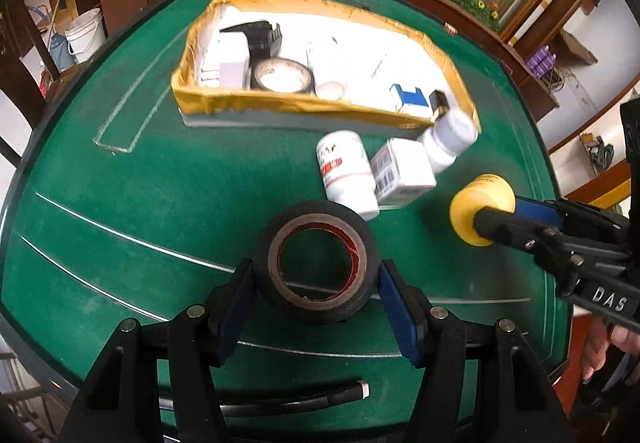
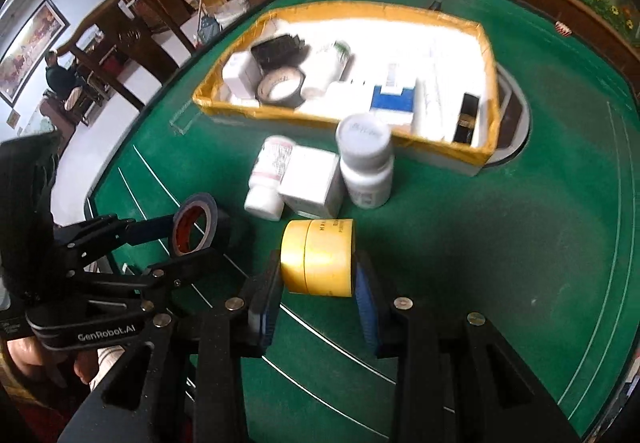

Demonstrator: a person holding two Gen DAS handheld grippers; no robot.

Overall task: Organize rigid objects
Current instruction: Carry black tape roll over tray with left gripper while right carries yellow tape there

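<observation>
My left gripper (image 1: 316,271) is shut on a black tape roll (image 1: 320,307) with a red-lined core, held a little above the green table (image 1: 120,183). The right wrist view shows the same tape roll (image 2: 212,219) in the left gripper (image 2: 192,239) at the left. My right gripper (image 2: 318,267) is shut on a small yellow jar (image 2: 316,247), its pads pressing on the lid end and the base. From the left wrist view, the jar (image 1: 476,199) and right gripper (image 1: 492,211) are at the right. A yellow-rimmed box (image 1: 280,107) holding several items stands farther back.
Between the grippers and the box lie a white bottle on its side (image 2: 270,175), a white carton (image 2: 312,179) and an upright grey-capped white bottle (image 2: 366,163). A black marker (image 1: 300,395) lies under the left gripper. A wooden rail borders the table. A person (image 2: 52,75) sits far left.
</observation>
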